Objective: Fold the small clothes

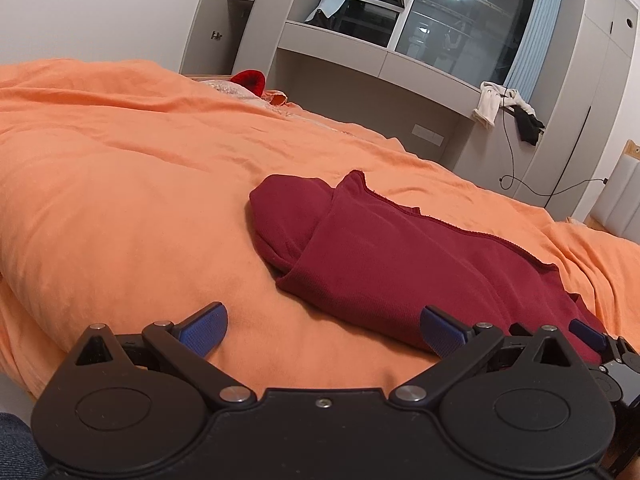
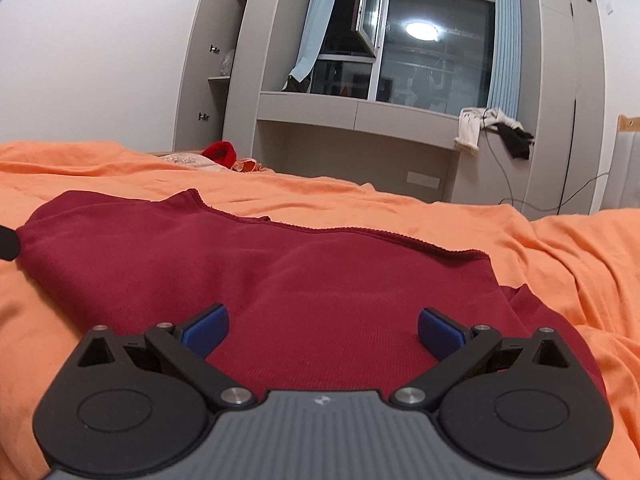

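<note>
Maroon garment [image 1: 384,260] lies on the orange duvet [image 1: 120,200] that covers the bed, partly folded: one layer is turned over another, and a rounded folded end pokes out at its left side in the left wrist view. Its raw stitched edge runs along the far side.

We hold our left tongs [image 1: 324,330] low over the duvet, with the two blue fingertips [image 1: 204,330] spread wide apart and nothing between them; the right fingertip sits at the near edge of the garment, while the left one is over bare duvet. At the lower right of that view we see part of the other tool, with a blue tip over the cloth.

Our right tongs [image 2: 324,330] hover over the middle of the garment [image 2: 280,272], fingers likewise wide apart and empty, with maroon fabric filling the gap between them. Whether the tips touch the cloth we cannot tell.

Beyond the bed we see a grey built-in desk [image 2: 356,110] under a dark window [image 2: 436,44], with light and dark clothes [image 2: 492,128] heaped at its right end. A red item [image 2: 220,152] rests at the far edge of the duvet [image 2: 560,260].
</note>
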{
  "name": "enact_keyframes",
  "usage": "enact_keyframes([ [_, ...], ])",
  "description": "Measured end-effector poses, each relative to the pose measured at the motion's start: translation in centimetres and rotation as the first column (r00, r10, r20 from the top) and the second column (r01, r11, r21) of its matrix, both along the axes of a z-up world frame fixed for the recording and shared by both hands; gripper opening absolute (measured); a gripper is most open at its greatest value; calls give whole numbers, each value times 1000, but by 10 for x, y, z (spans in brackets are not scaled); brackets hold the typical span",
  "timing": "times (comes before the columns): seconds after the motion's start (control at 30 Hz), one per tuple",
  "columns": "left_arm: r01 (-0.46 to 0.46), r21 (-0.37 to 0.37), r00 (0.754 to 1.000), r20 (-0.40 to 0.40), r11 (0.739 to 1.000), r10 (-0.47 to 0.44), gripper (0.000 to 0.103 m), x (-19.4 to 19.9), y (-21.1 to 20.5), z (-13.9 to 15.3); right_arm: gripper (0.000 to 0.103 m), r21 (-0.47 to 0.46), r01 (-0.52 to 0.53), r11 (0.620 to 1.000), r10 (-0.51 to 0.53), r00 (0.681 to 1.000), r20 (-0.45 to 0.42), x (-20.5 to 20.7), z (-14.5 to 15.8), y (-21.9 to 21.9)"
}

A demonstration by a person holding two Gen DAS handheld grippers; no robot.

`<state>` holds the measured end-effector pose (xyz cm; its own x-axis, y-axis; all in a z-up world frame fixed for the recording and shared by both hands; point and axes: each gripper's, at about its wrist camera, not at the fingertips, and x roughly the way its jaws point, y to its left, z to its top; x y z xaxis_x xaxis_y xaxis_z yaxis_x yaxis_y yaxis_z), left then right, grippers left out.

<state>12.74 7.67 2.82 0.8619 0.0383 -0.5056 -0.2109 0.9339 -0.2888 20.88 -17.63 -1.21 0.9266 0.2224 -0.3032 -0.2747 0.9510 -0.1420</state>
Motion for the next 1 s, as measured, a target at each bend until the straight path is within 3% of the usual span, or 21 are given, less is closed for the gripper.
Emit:
enact_keyframes([
  [1.0,7,43,1000,-6,999,-7,102,-3,-4,-1,103,10,-2,1000,2,1000,0,1,-1,-2],
])
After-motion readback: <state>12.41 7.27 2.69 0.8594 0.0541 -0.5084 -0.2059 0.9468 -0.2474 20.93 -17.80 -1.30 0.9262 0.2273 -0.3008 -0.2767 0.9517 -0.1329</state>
